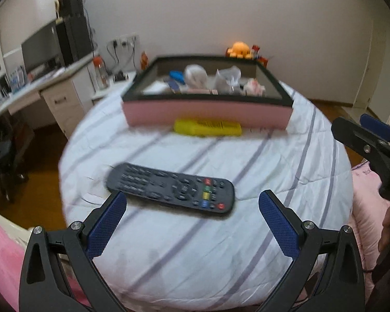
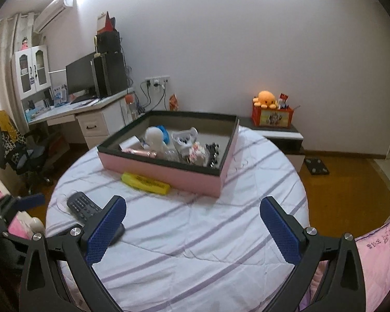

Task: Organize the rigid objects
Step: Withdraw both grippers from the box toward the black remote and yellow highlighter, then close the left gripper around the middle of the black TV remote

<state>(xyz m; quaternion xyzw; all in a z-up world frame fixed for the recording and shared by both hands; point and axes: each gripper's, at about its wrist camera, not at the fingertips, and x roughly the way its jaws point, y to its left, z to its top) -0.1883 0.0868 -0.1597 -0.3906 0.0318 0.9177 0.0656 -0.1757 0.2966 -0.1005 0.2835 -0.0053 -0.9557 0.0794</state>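
Observation:
A black remote control (image 1: 170,188) lies on the striped white quilt (image 1: 195,247), just ahead of my open left gripper (image 1: 192,208), whose blue pads (image 1: 106,223) hold nothing. A yellow flat case (image 1: 208,128) rests against the front wall of a pink box (image 1: 208,113) with a black rim, which holds several small items. In the right wrist view my right gripper (image 2: 192,210) is open and empty over the quilt (image 2: 195,247). The remote (image 2: 84,206) is partly hidden behind its left finger; the yellow case (image 2: 145,180) and pink box (image 2: 166,167) lie beyond.
A desk (image 2: 72,110) with monitor and speakers stands at the left, with an office chair (image 2: 13,145). A low cabinet (image 2: 280,136) carries an orange box and a plush toy (image 2: 266,98). Wood floor (image 2: 351,189) surrounds the bed. Pink bedding (image 2: 377,254) lies at the right.

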